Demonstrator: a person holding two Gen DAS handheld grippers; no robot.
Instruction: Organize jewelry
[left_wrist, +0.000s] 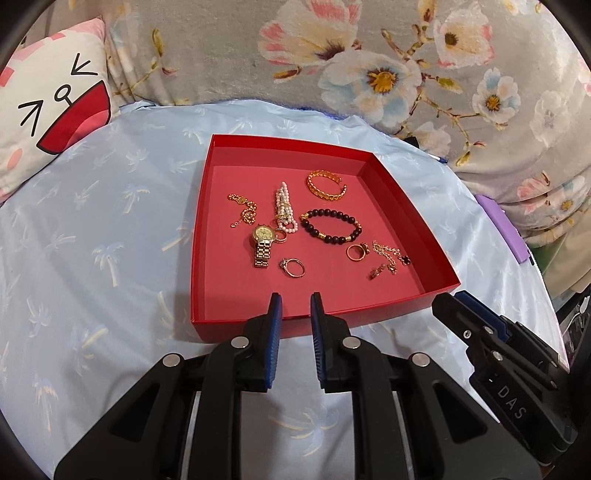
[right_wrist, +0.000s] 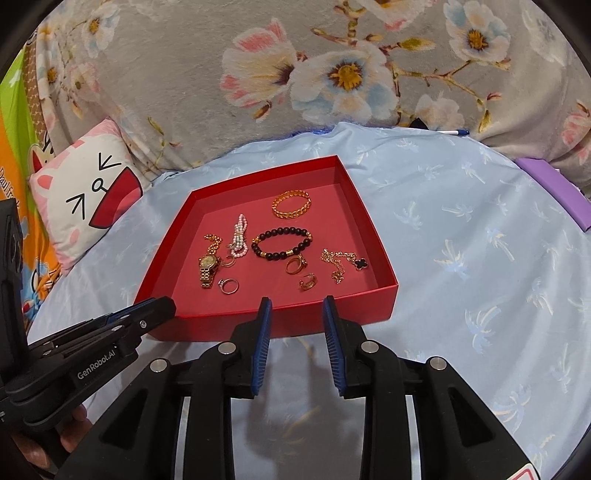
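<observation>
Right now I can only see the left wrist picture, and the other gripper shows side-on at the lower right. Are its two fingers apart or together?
Observer: Apart. In the right wrist view the right gripper has a clear gap between its blue pads, with nothing in it, just short of the red tray.
Operator: Is anything written on the gripper I'm looking along?
Observer: Yes. Seen from the side, the left gripper reads GenRobot.AI in white.
Operator: And what is holding it up?
Observer: A hand shows beneath it, in the lower left corner of that view.
</observation>
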